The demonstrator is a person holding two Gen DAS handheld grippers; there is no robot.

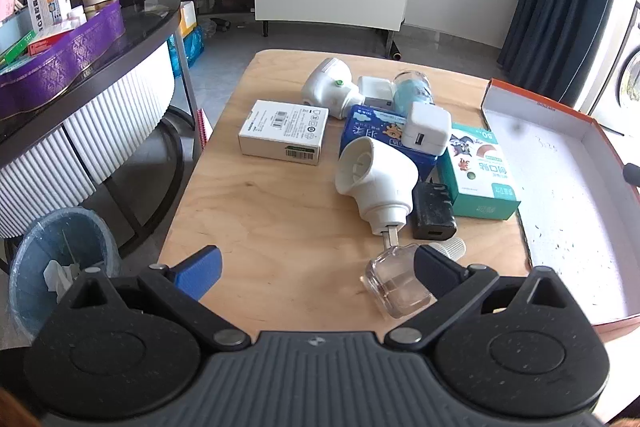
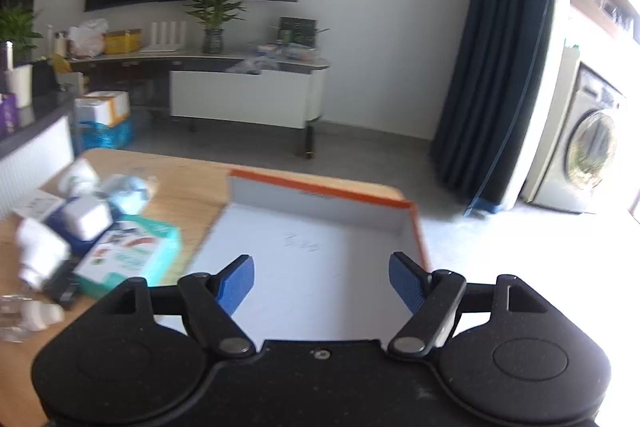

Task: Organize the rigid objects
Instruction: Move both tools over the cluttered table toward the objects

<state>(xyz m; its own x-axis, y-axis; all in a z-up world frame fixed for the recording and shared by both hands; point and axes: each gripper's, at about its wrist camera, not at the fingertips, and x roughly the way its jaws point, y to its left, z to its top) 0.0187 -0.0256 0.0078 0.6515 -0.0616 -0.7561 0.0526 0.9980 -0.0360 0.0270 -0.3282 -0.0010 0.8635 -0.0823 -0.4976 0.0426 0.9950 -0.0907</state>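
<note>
A pile of small items lies on the wooden table (image 1: 280, 227): a white box (image 1: 283, 131), two white plug-in devices (image 1: 374, 183) (image 1: 330, 87), a white charger (image 1: 425, 133) on a blue box (image 1: 368, 125), a teal box (image 1: 482, 173), a black charger (image 1: 433, 214) and a clear bottle (image 1: 394, 285). My left gripper (image 1: 316, 269) is open above the table's near edge, with the clear bottle just inside its right finger, untouched. My right gripper (image 2: 322, 283) hangs open over the white floor of the orange-rimmed box lid (image 2: 320, 247), holding nothing. The same pile shows blurred at left, with the teal box (image 2: 132, 255).
The orange-rimmed lid (image 1: 560, 195) lies at the table's right side. A dark counter with a purple box (image 1: 60, 63) stands to the left, a blue waste bin (image 1: 60, 267) below it. Behind are a white TV bench (image 1: 332, 3), curtains and a washing machine (image 2: 588, 147).
</note>
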